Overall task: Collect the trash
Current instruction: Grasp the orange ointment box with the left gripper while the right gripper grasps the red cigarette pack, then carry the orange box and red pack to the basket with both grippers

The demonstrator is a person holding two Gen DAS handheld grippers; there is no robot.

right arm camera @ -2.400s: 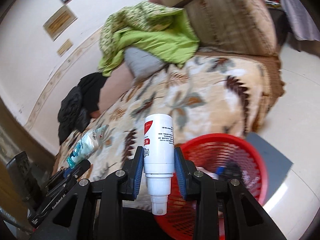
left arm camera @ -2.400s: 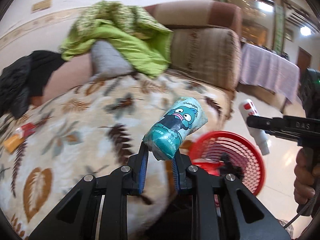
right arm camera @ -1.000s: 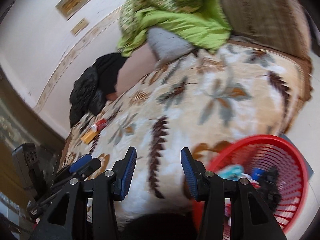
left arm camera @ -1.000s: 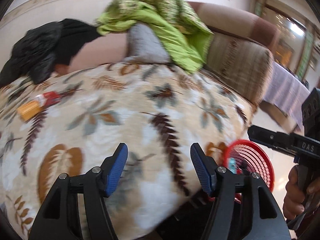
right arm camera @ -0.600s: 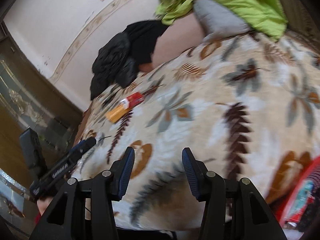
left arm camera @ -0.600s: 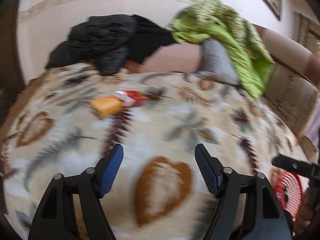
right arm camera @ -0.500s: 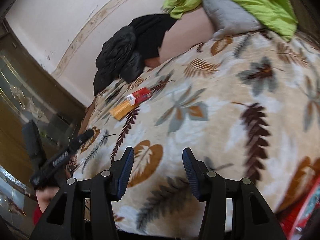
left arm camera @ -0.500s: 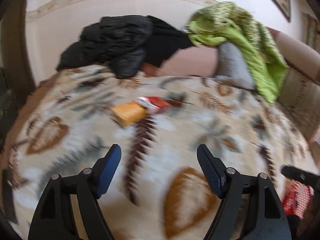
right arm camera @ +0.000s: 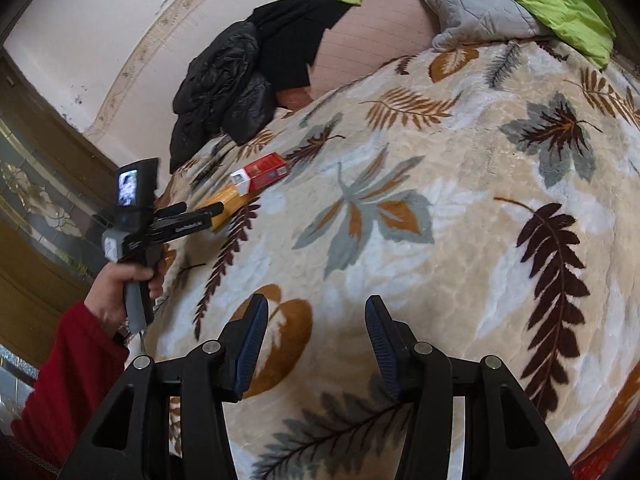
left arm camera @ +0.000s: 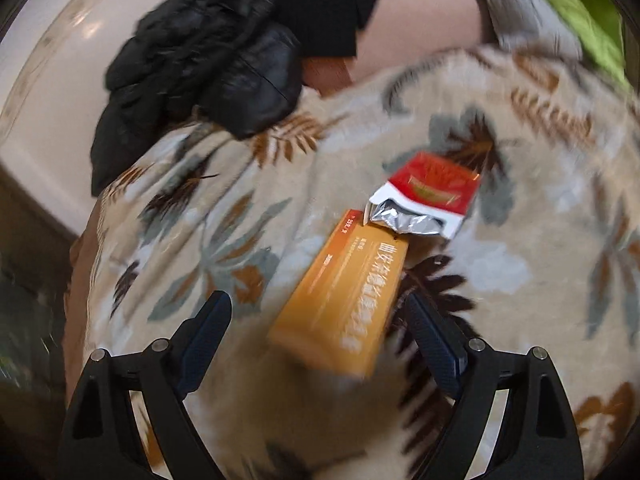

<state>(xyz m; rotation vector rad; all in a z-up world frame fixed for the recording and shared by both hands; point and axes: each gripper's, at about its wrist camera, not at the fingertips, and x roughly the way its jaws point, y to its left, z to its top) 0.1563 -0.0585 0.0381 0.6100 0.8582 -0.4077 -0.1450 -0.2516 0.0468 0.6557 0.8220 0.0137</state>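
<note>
Box [left arm camera: 344, 300] near end motion-blurred.

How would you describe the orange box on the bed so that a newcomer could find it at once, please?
Start at the leaf-patterned blanket and move toward the black jacket. Two cartons lie end to end there, with the left hand-held gripper open over the nearer one. That is the orange box: long, plain orange, white lettering, unlike the torn-open red pack beside it.
</note>
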